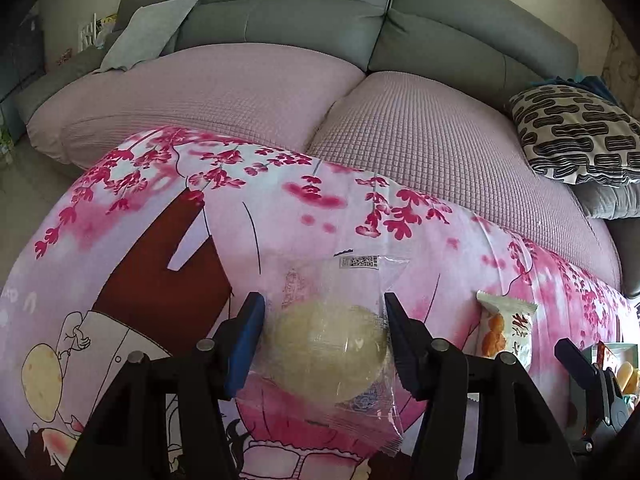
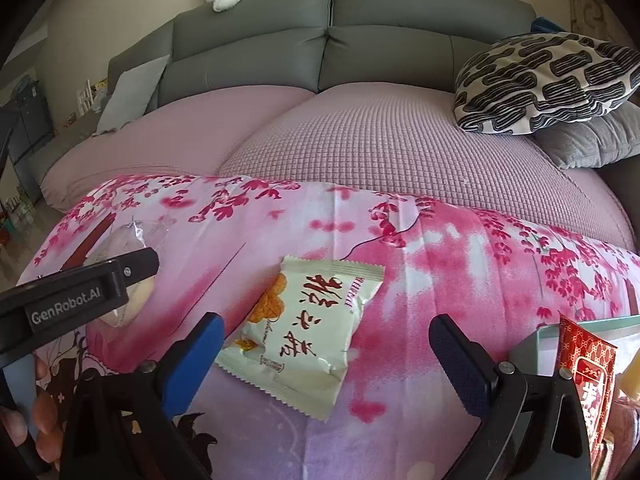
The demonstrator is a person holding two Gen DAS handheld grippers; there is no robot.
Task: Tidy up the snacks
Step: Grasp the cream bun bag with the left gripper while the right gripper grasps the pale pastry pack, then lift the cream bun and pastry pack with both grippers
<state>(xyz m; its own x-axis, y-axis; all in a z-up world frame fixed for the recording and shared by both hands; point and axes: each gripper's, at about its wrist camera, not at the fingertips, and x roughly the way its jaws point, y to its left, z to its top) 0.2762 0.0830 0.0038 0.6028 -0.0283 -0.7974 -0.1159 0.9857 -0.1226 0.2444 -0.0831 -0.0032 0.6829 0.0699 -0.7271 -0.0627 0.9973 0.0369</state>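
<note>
- The left gripper (image 1: pixel 325 334) has its fingers (image 1: pixel 246 344) clamped on a clear-wrapped pale round pastry (image 1: pixel 326 354); the blue finger presses one side of the cake and the black finger the other.
- The pastry's transparent wrapper reaches beyond the fingertips, its printed code patch at the far end, and its near end lies crumpled below the fingers.
- Beneath it spreads a pink floral cloth (image 1: pixel 280 208) that covers the bench.
- Just beyond the left gripper's black finger lies a white snack packet (image 1: pixel 506 330) printed with orange crackers.
- In the right wrist view the right gripper (image 2: pixel 326 346) has its fingers (image 2: pixel 200 354) wide apart with nothing pressed between them.
- The white snack packet (image 2: pixel 308 332) lies flat on the cloth between those spread fingers, nearer the blue one, touching neither.
- Outside the right gripper's black finger stands a pale box (image 2: pixel 540 344) holding a red packet (image 2: pixel 588 372) upright against its wall.
- Off past the right gripper's blue finger, the left gripper (image 2: pixel 120 280) appears from the side with the pastry (image 2: pixel 128 268) in its grip.
- A hand (image 2: pixel 36 436) shows at the lower corner beside the blue finger.
- Far beyond both pairs of fingers sits a grey sofa (image 2: pixel 328 52) with pink seat covers and a black-and-white patterned cushion (image 2: pixel 544 84).
</note>
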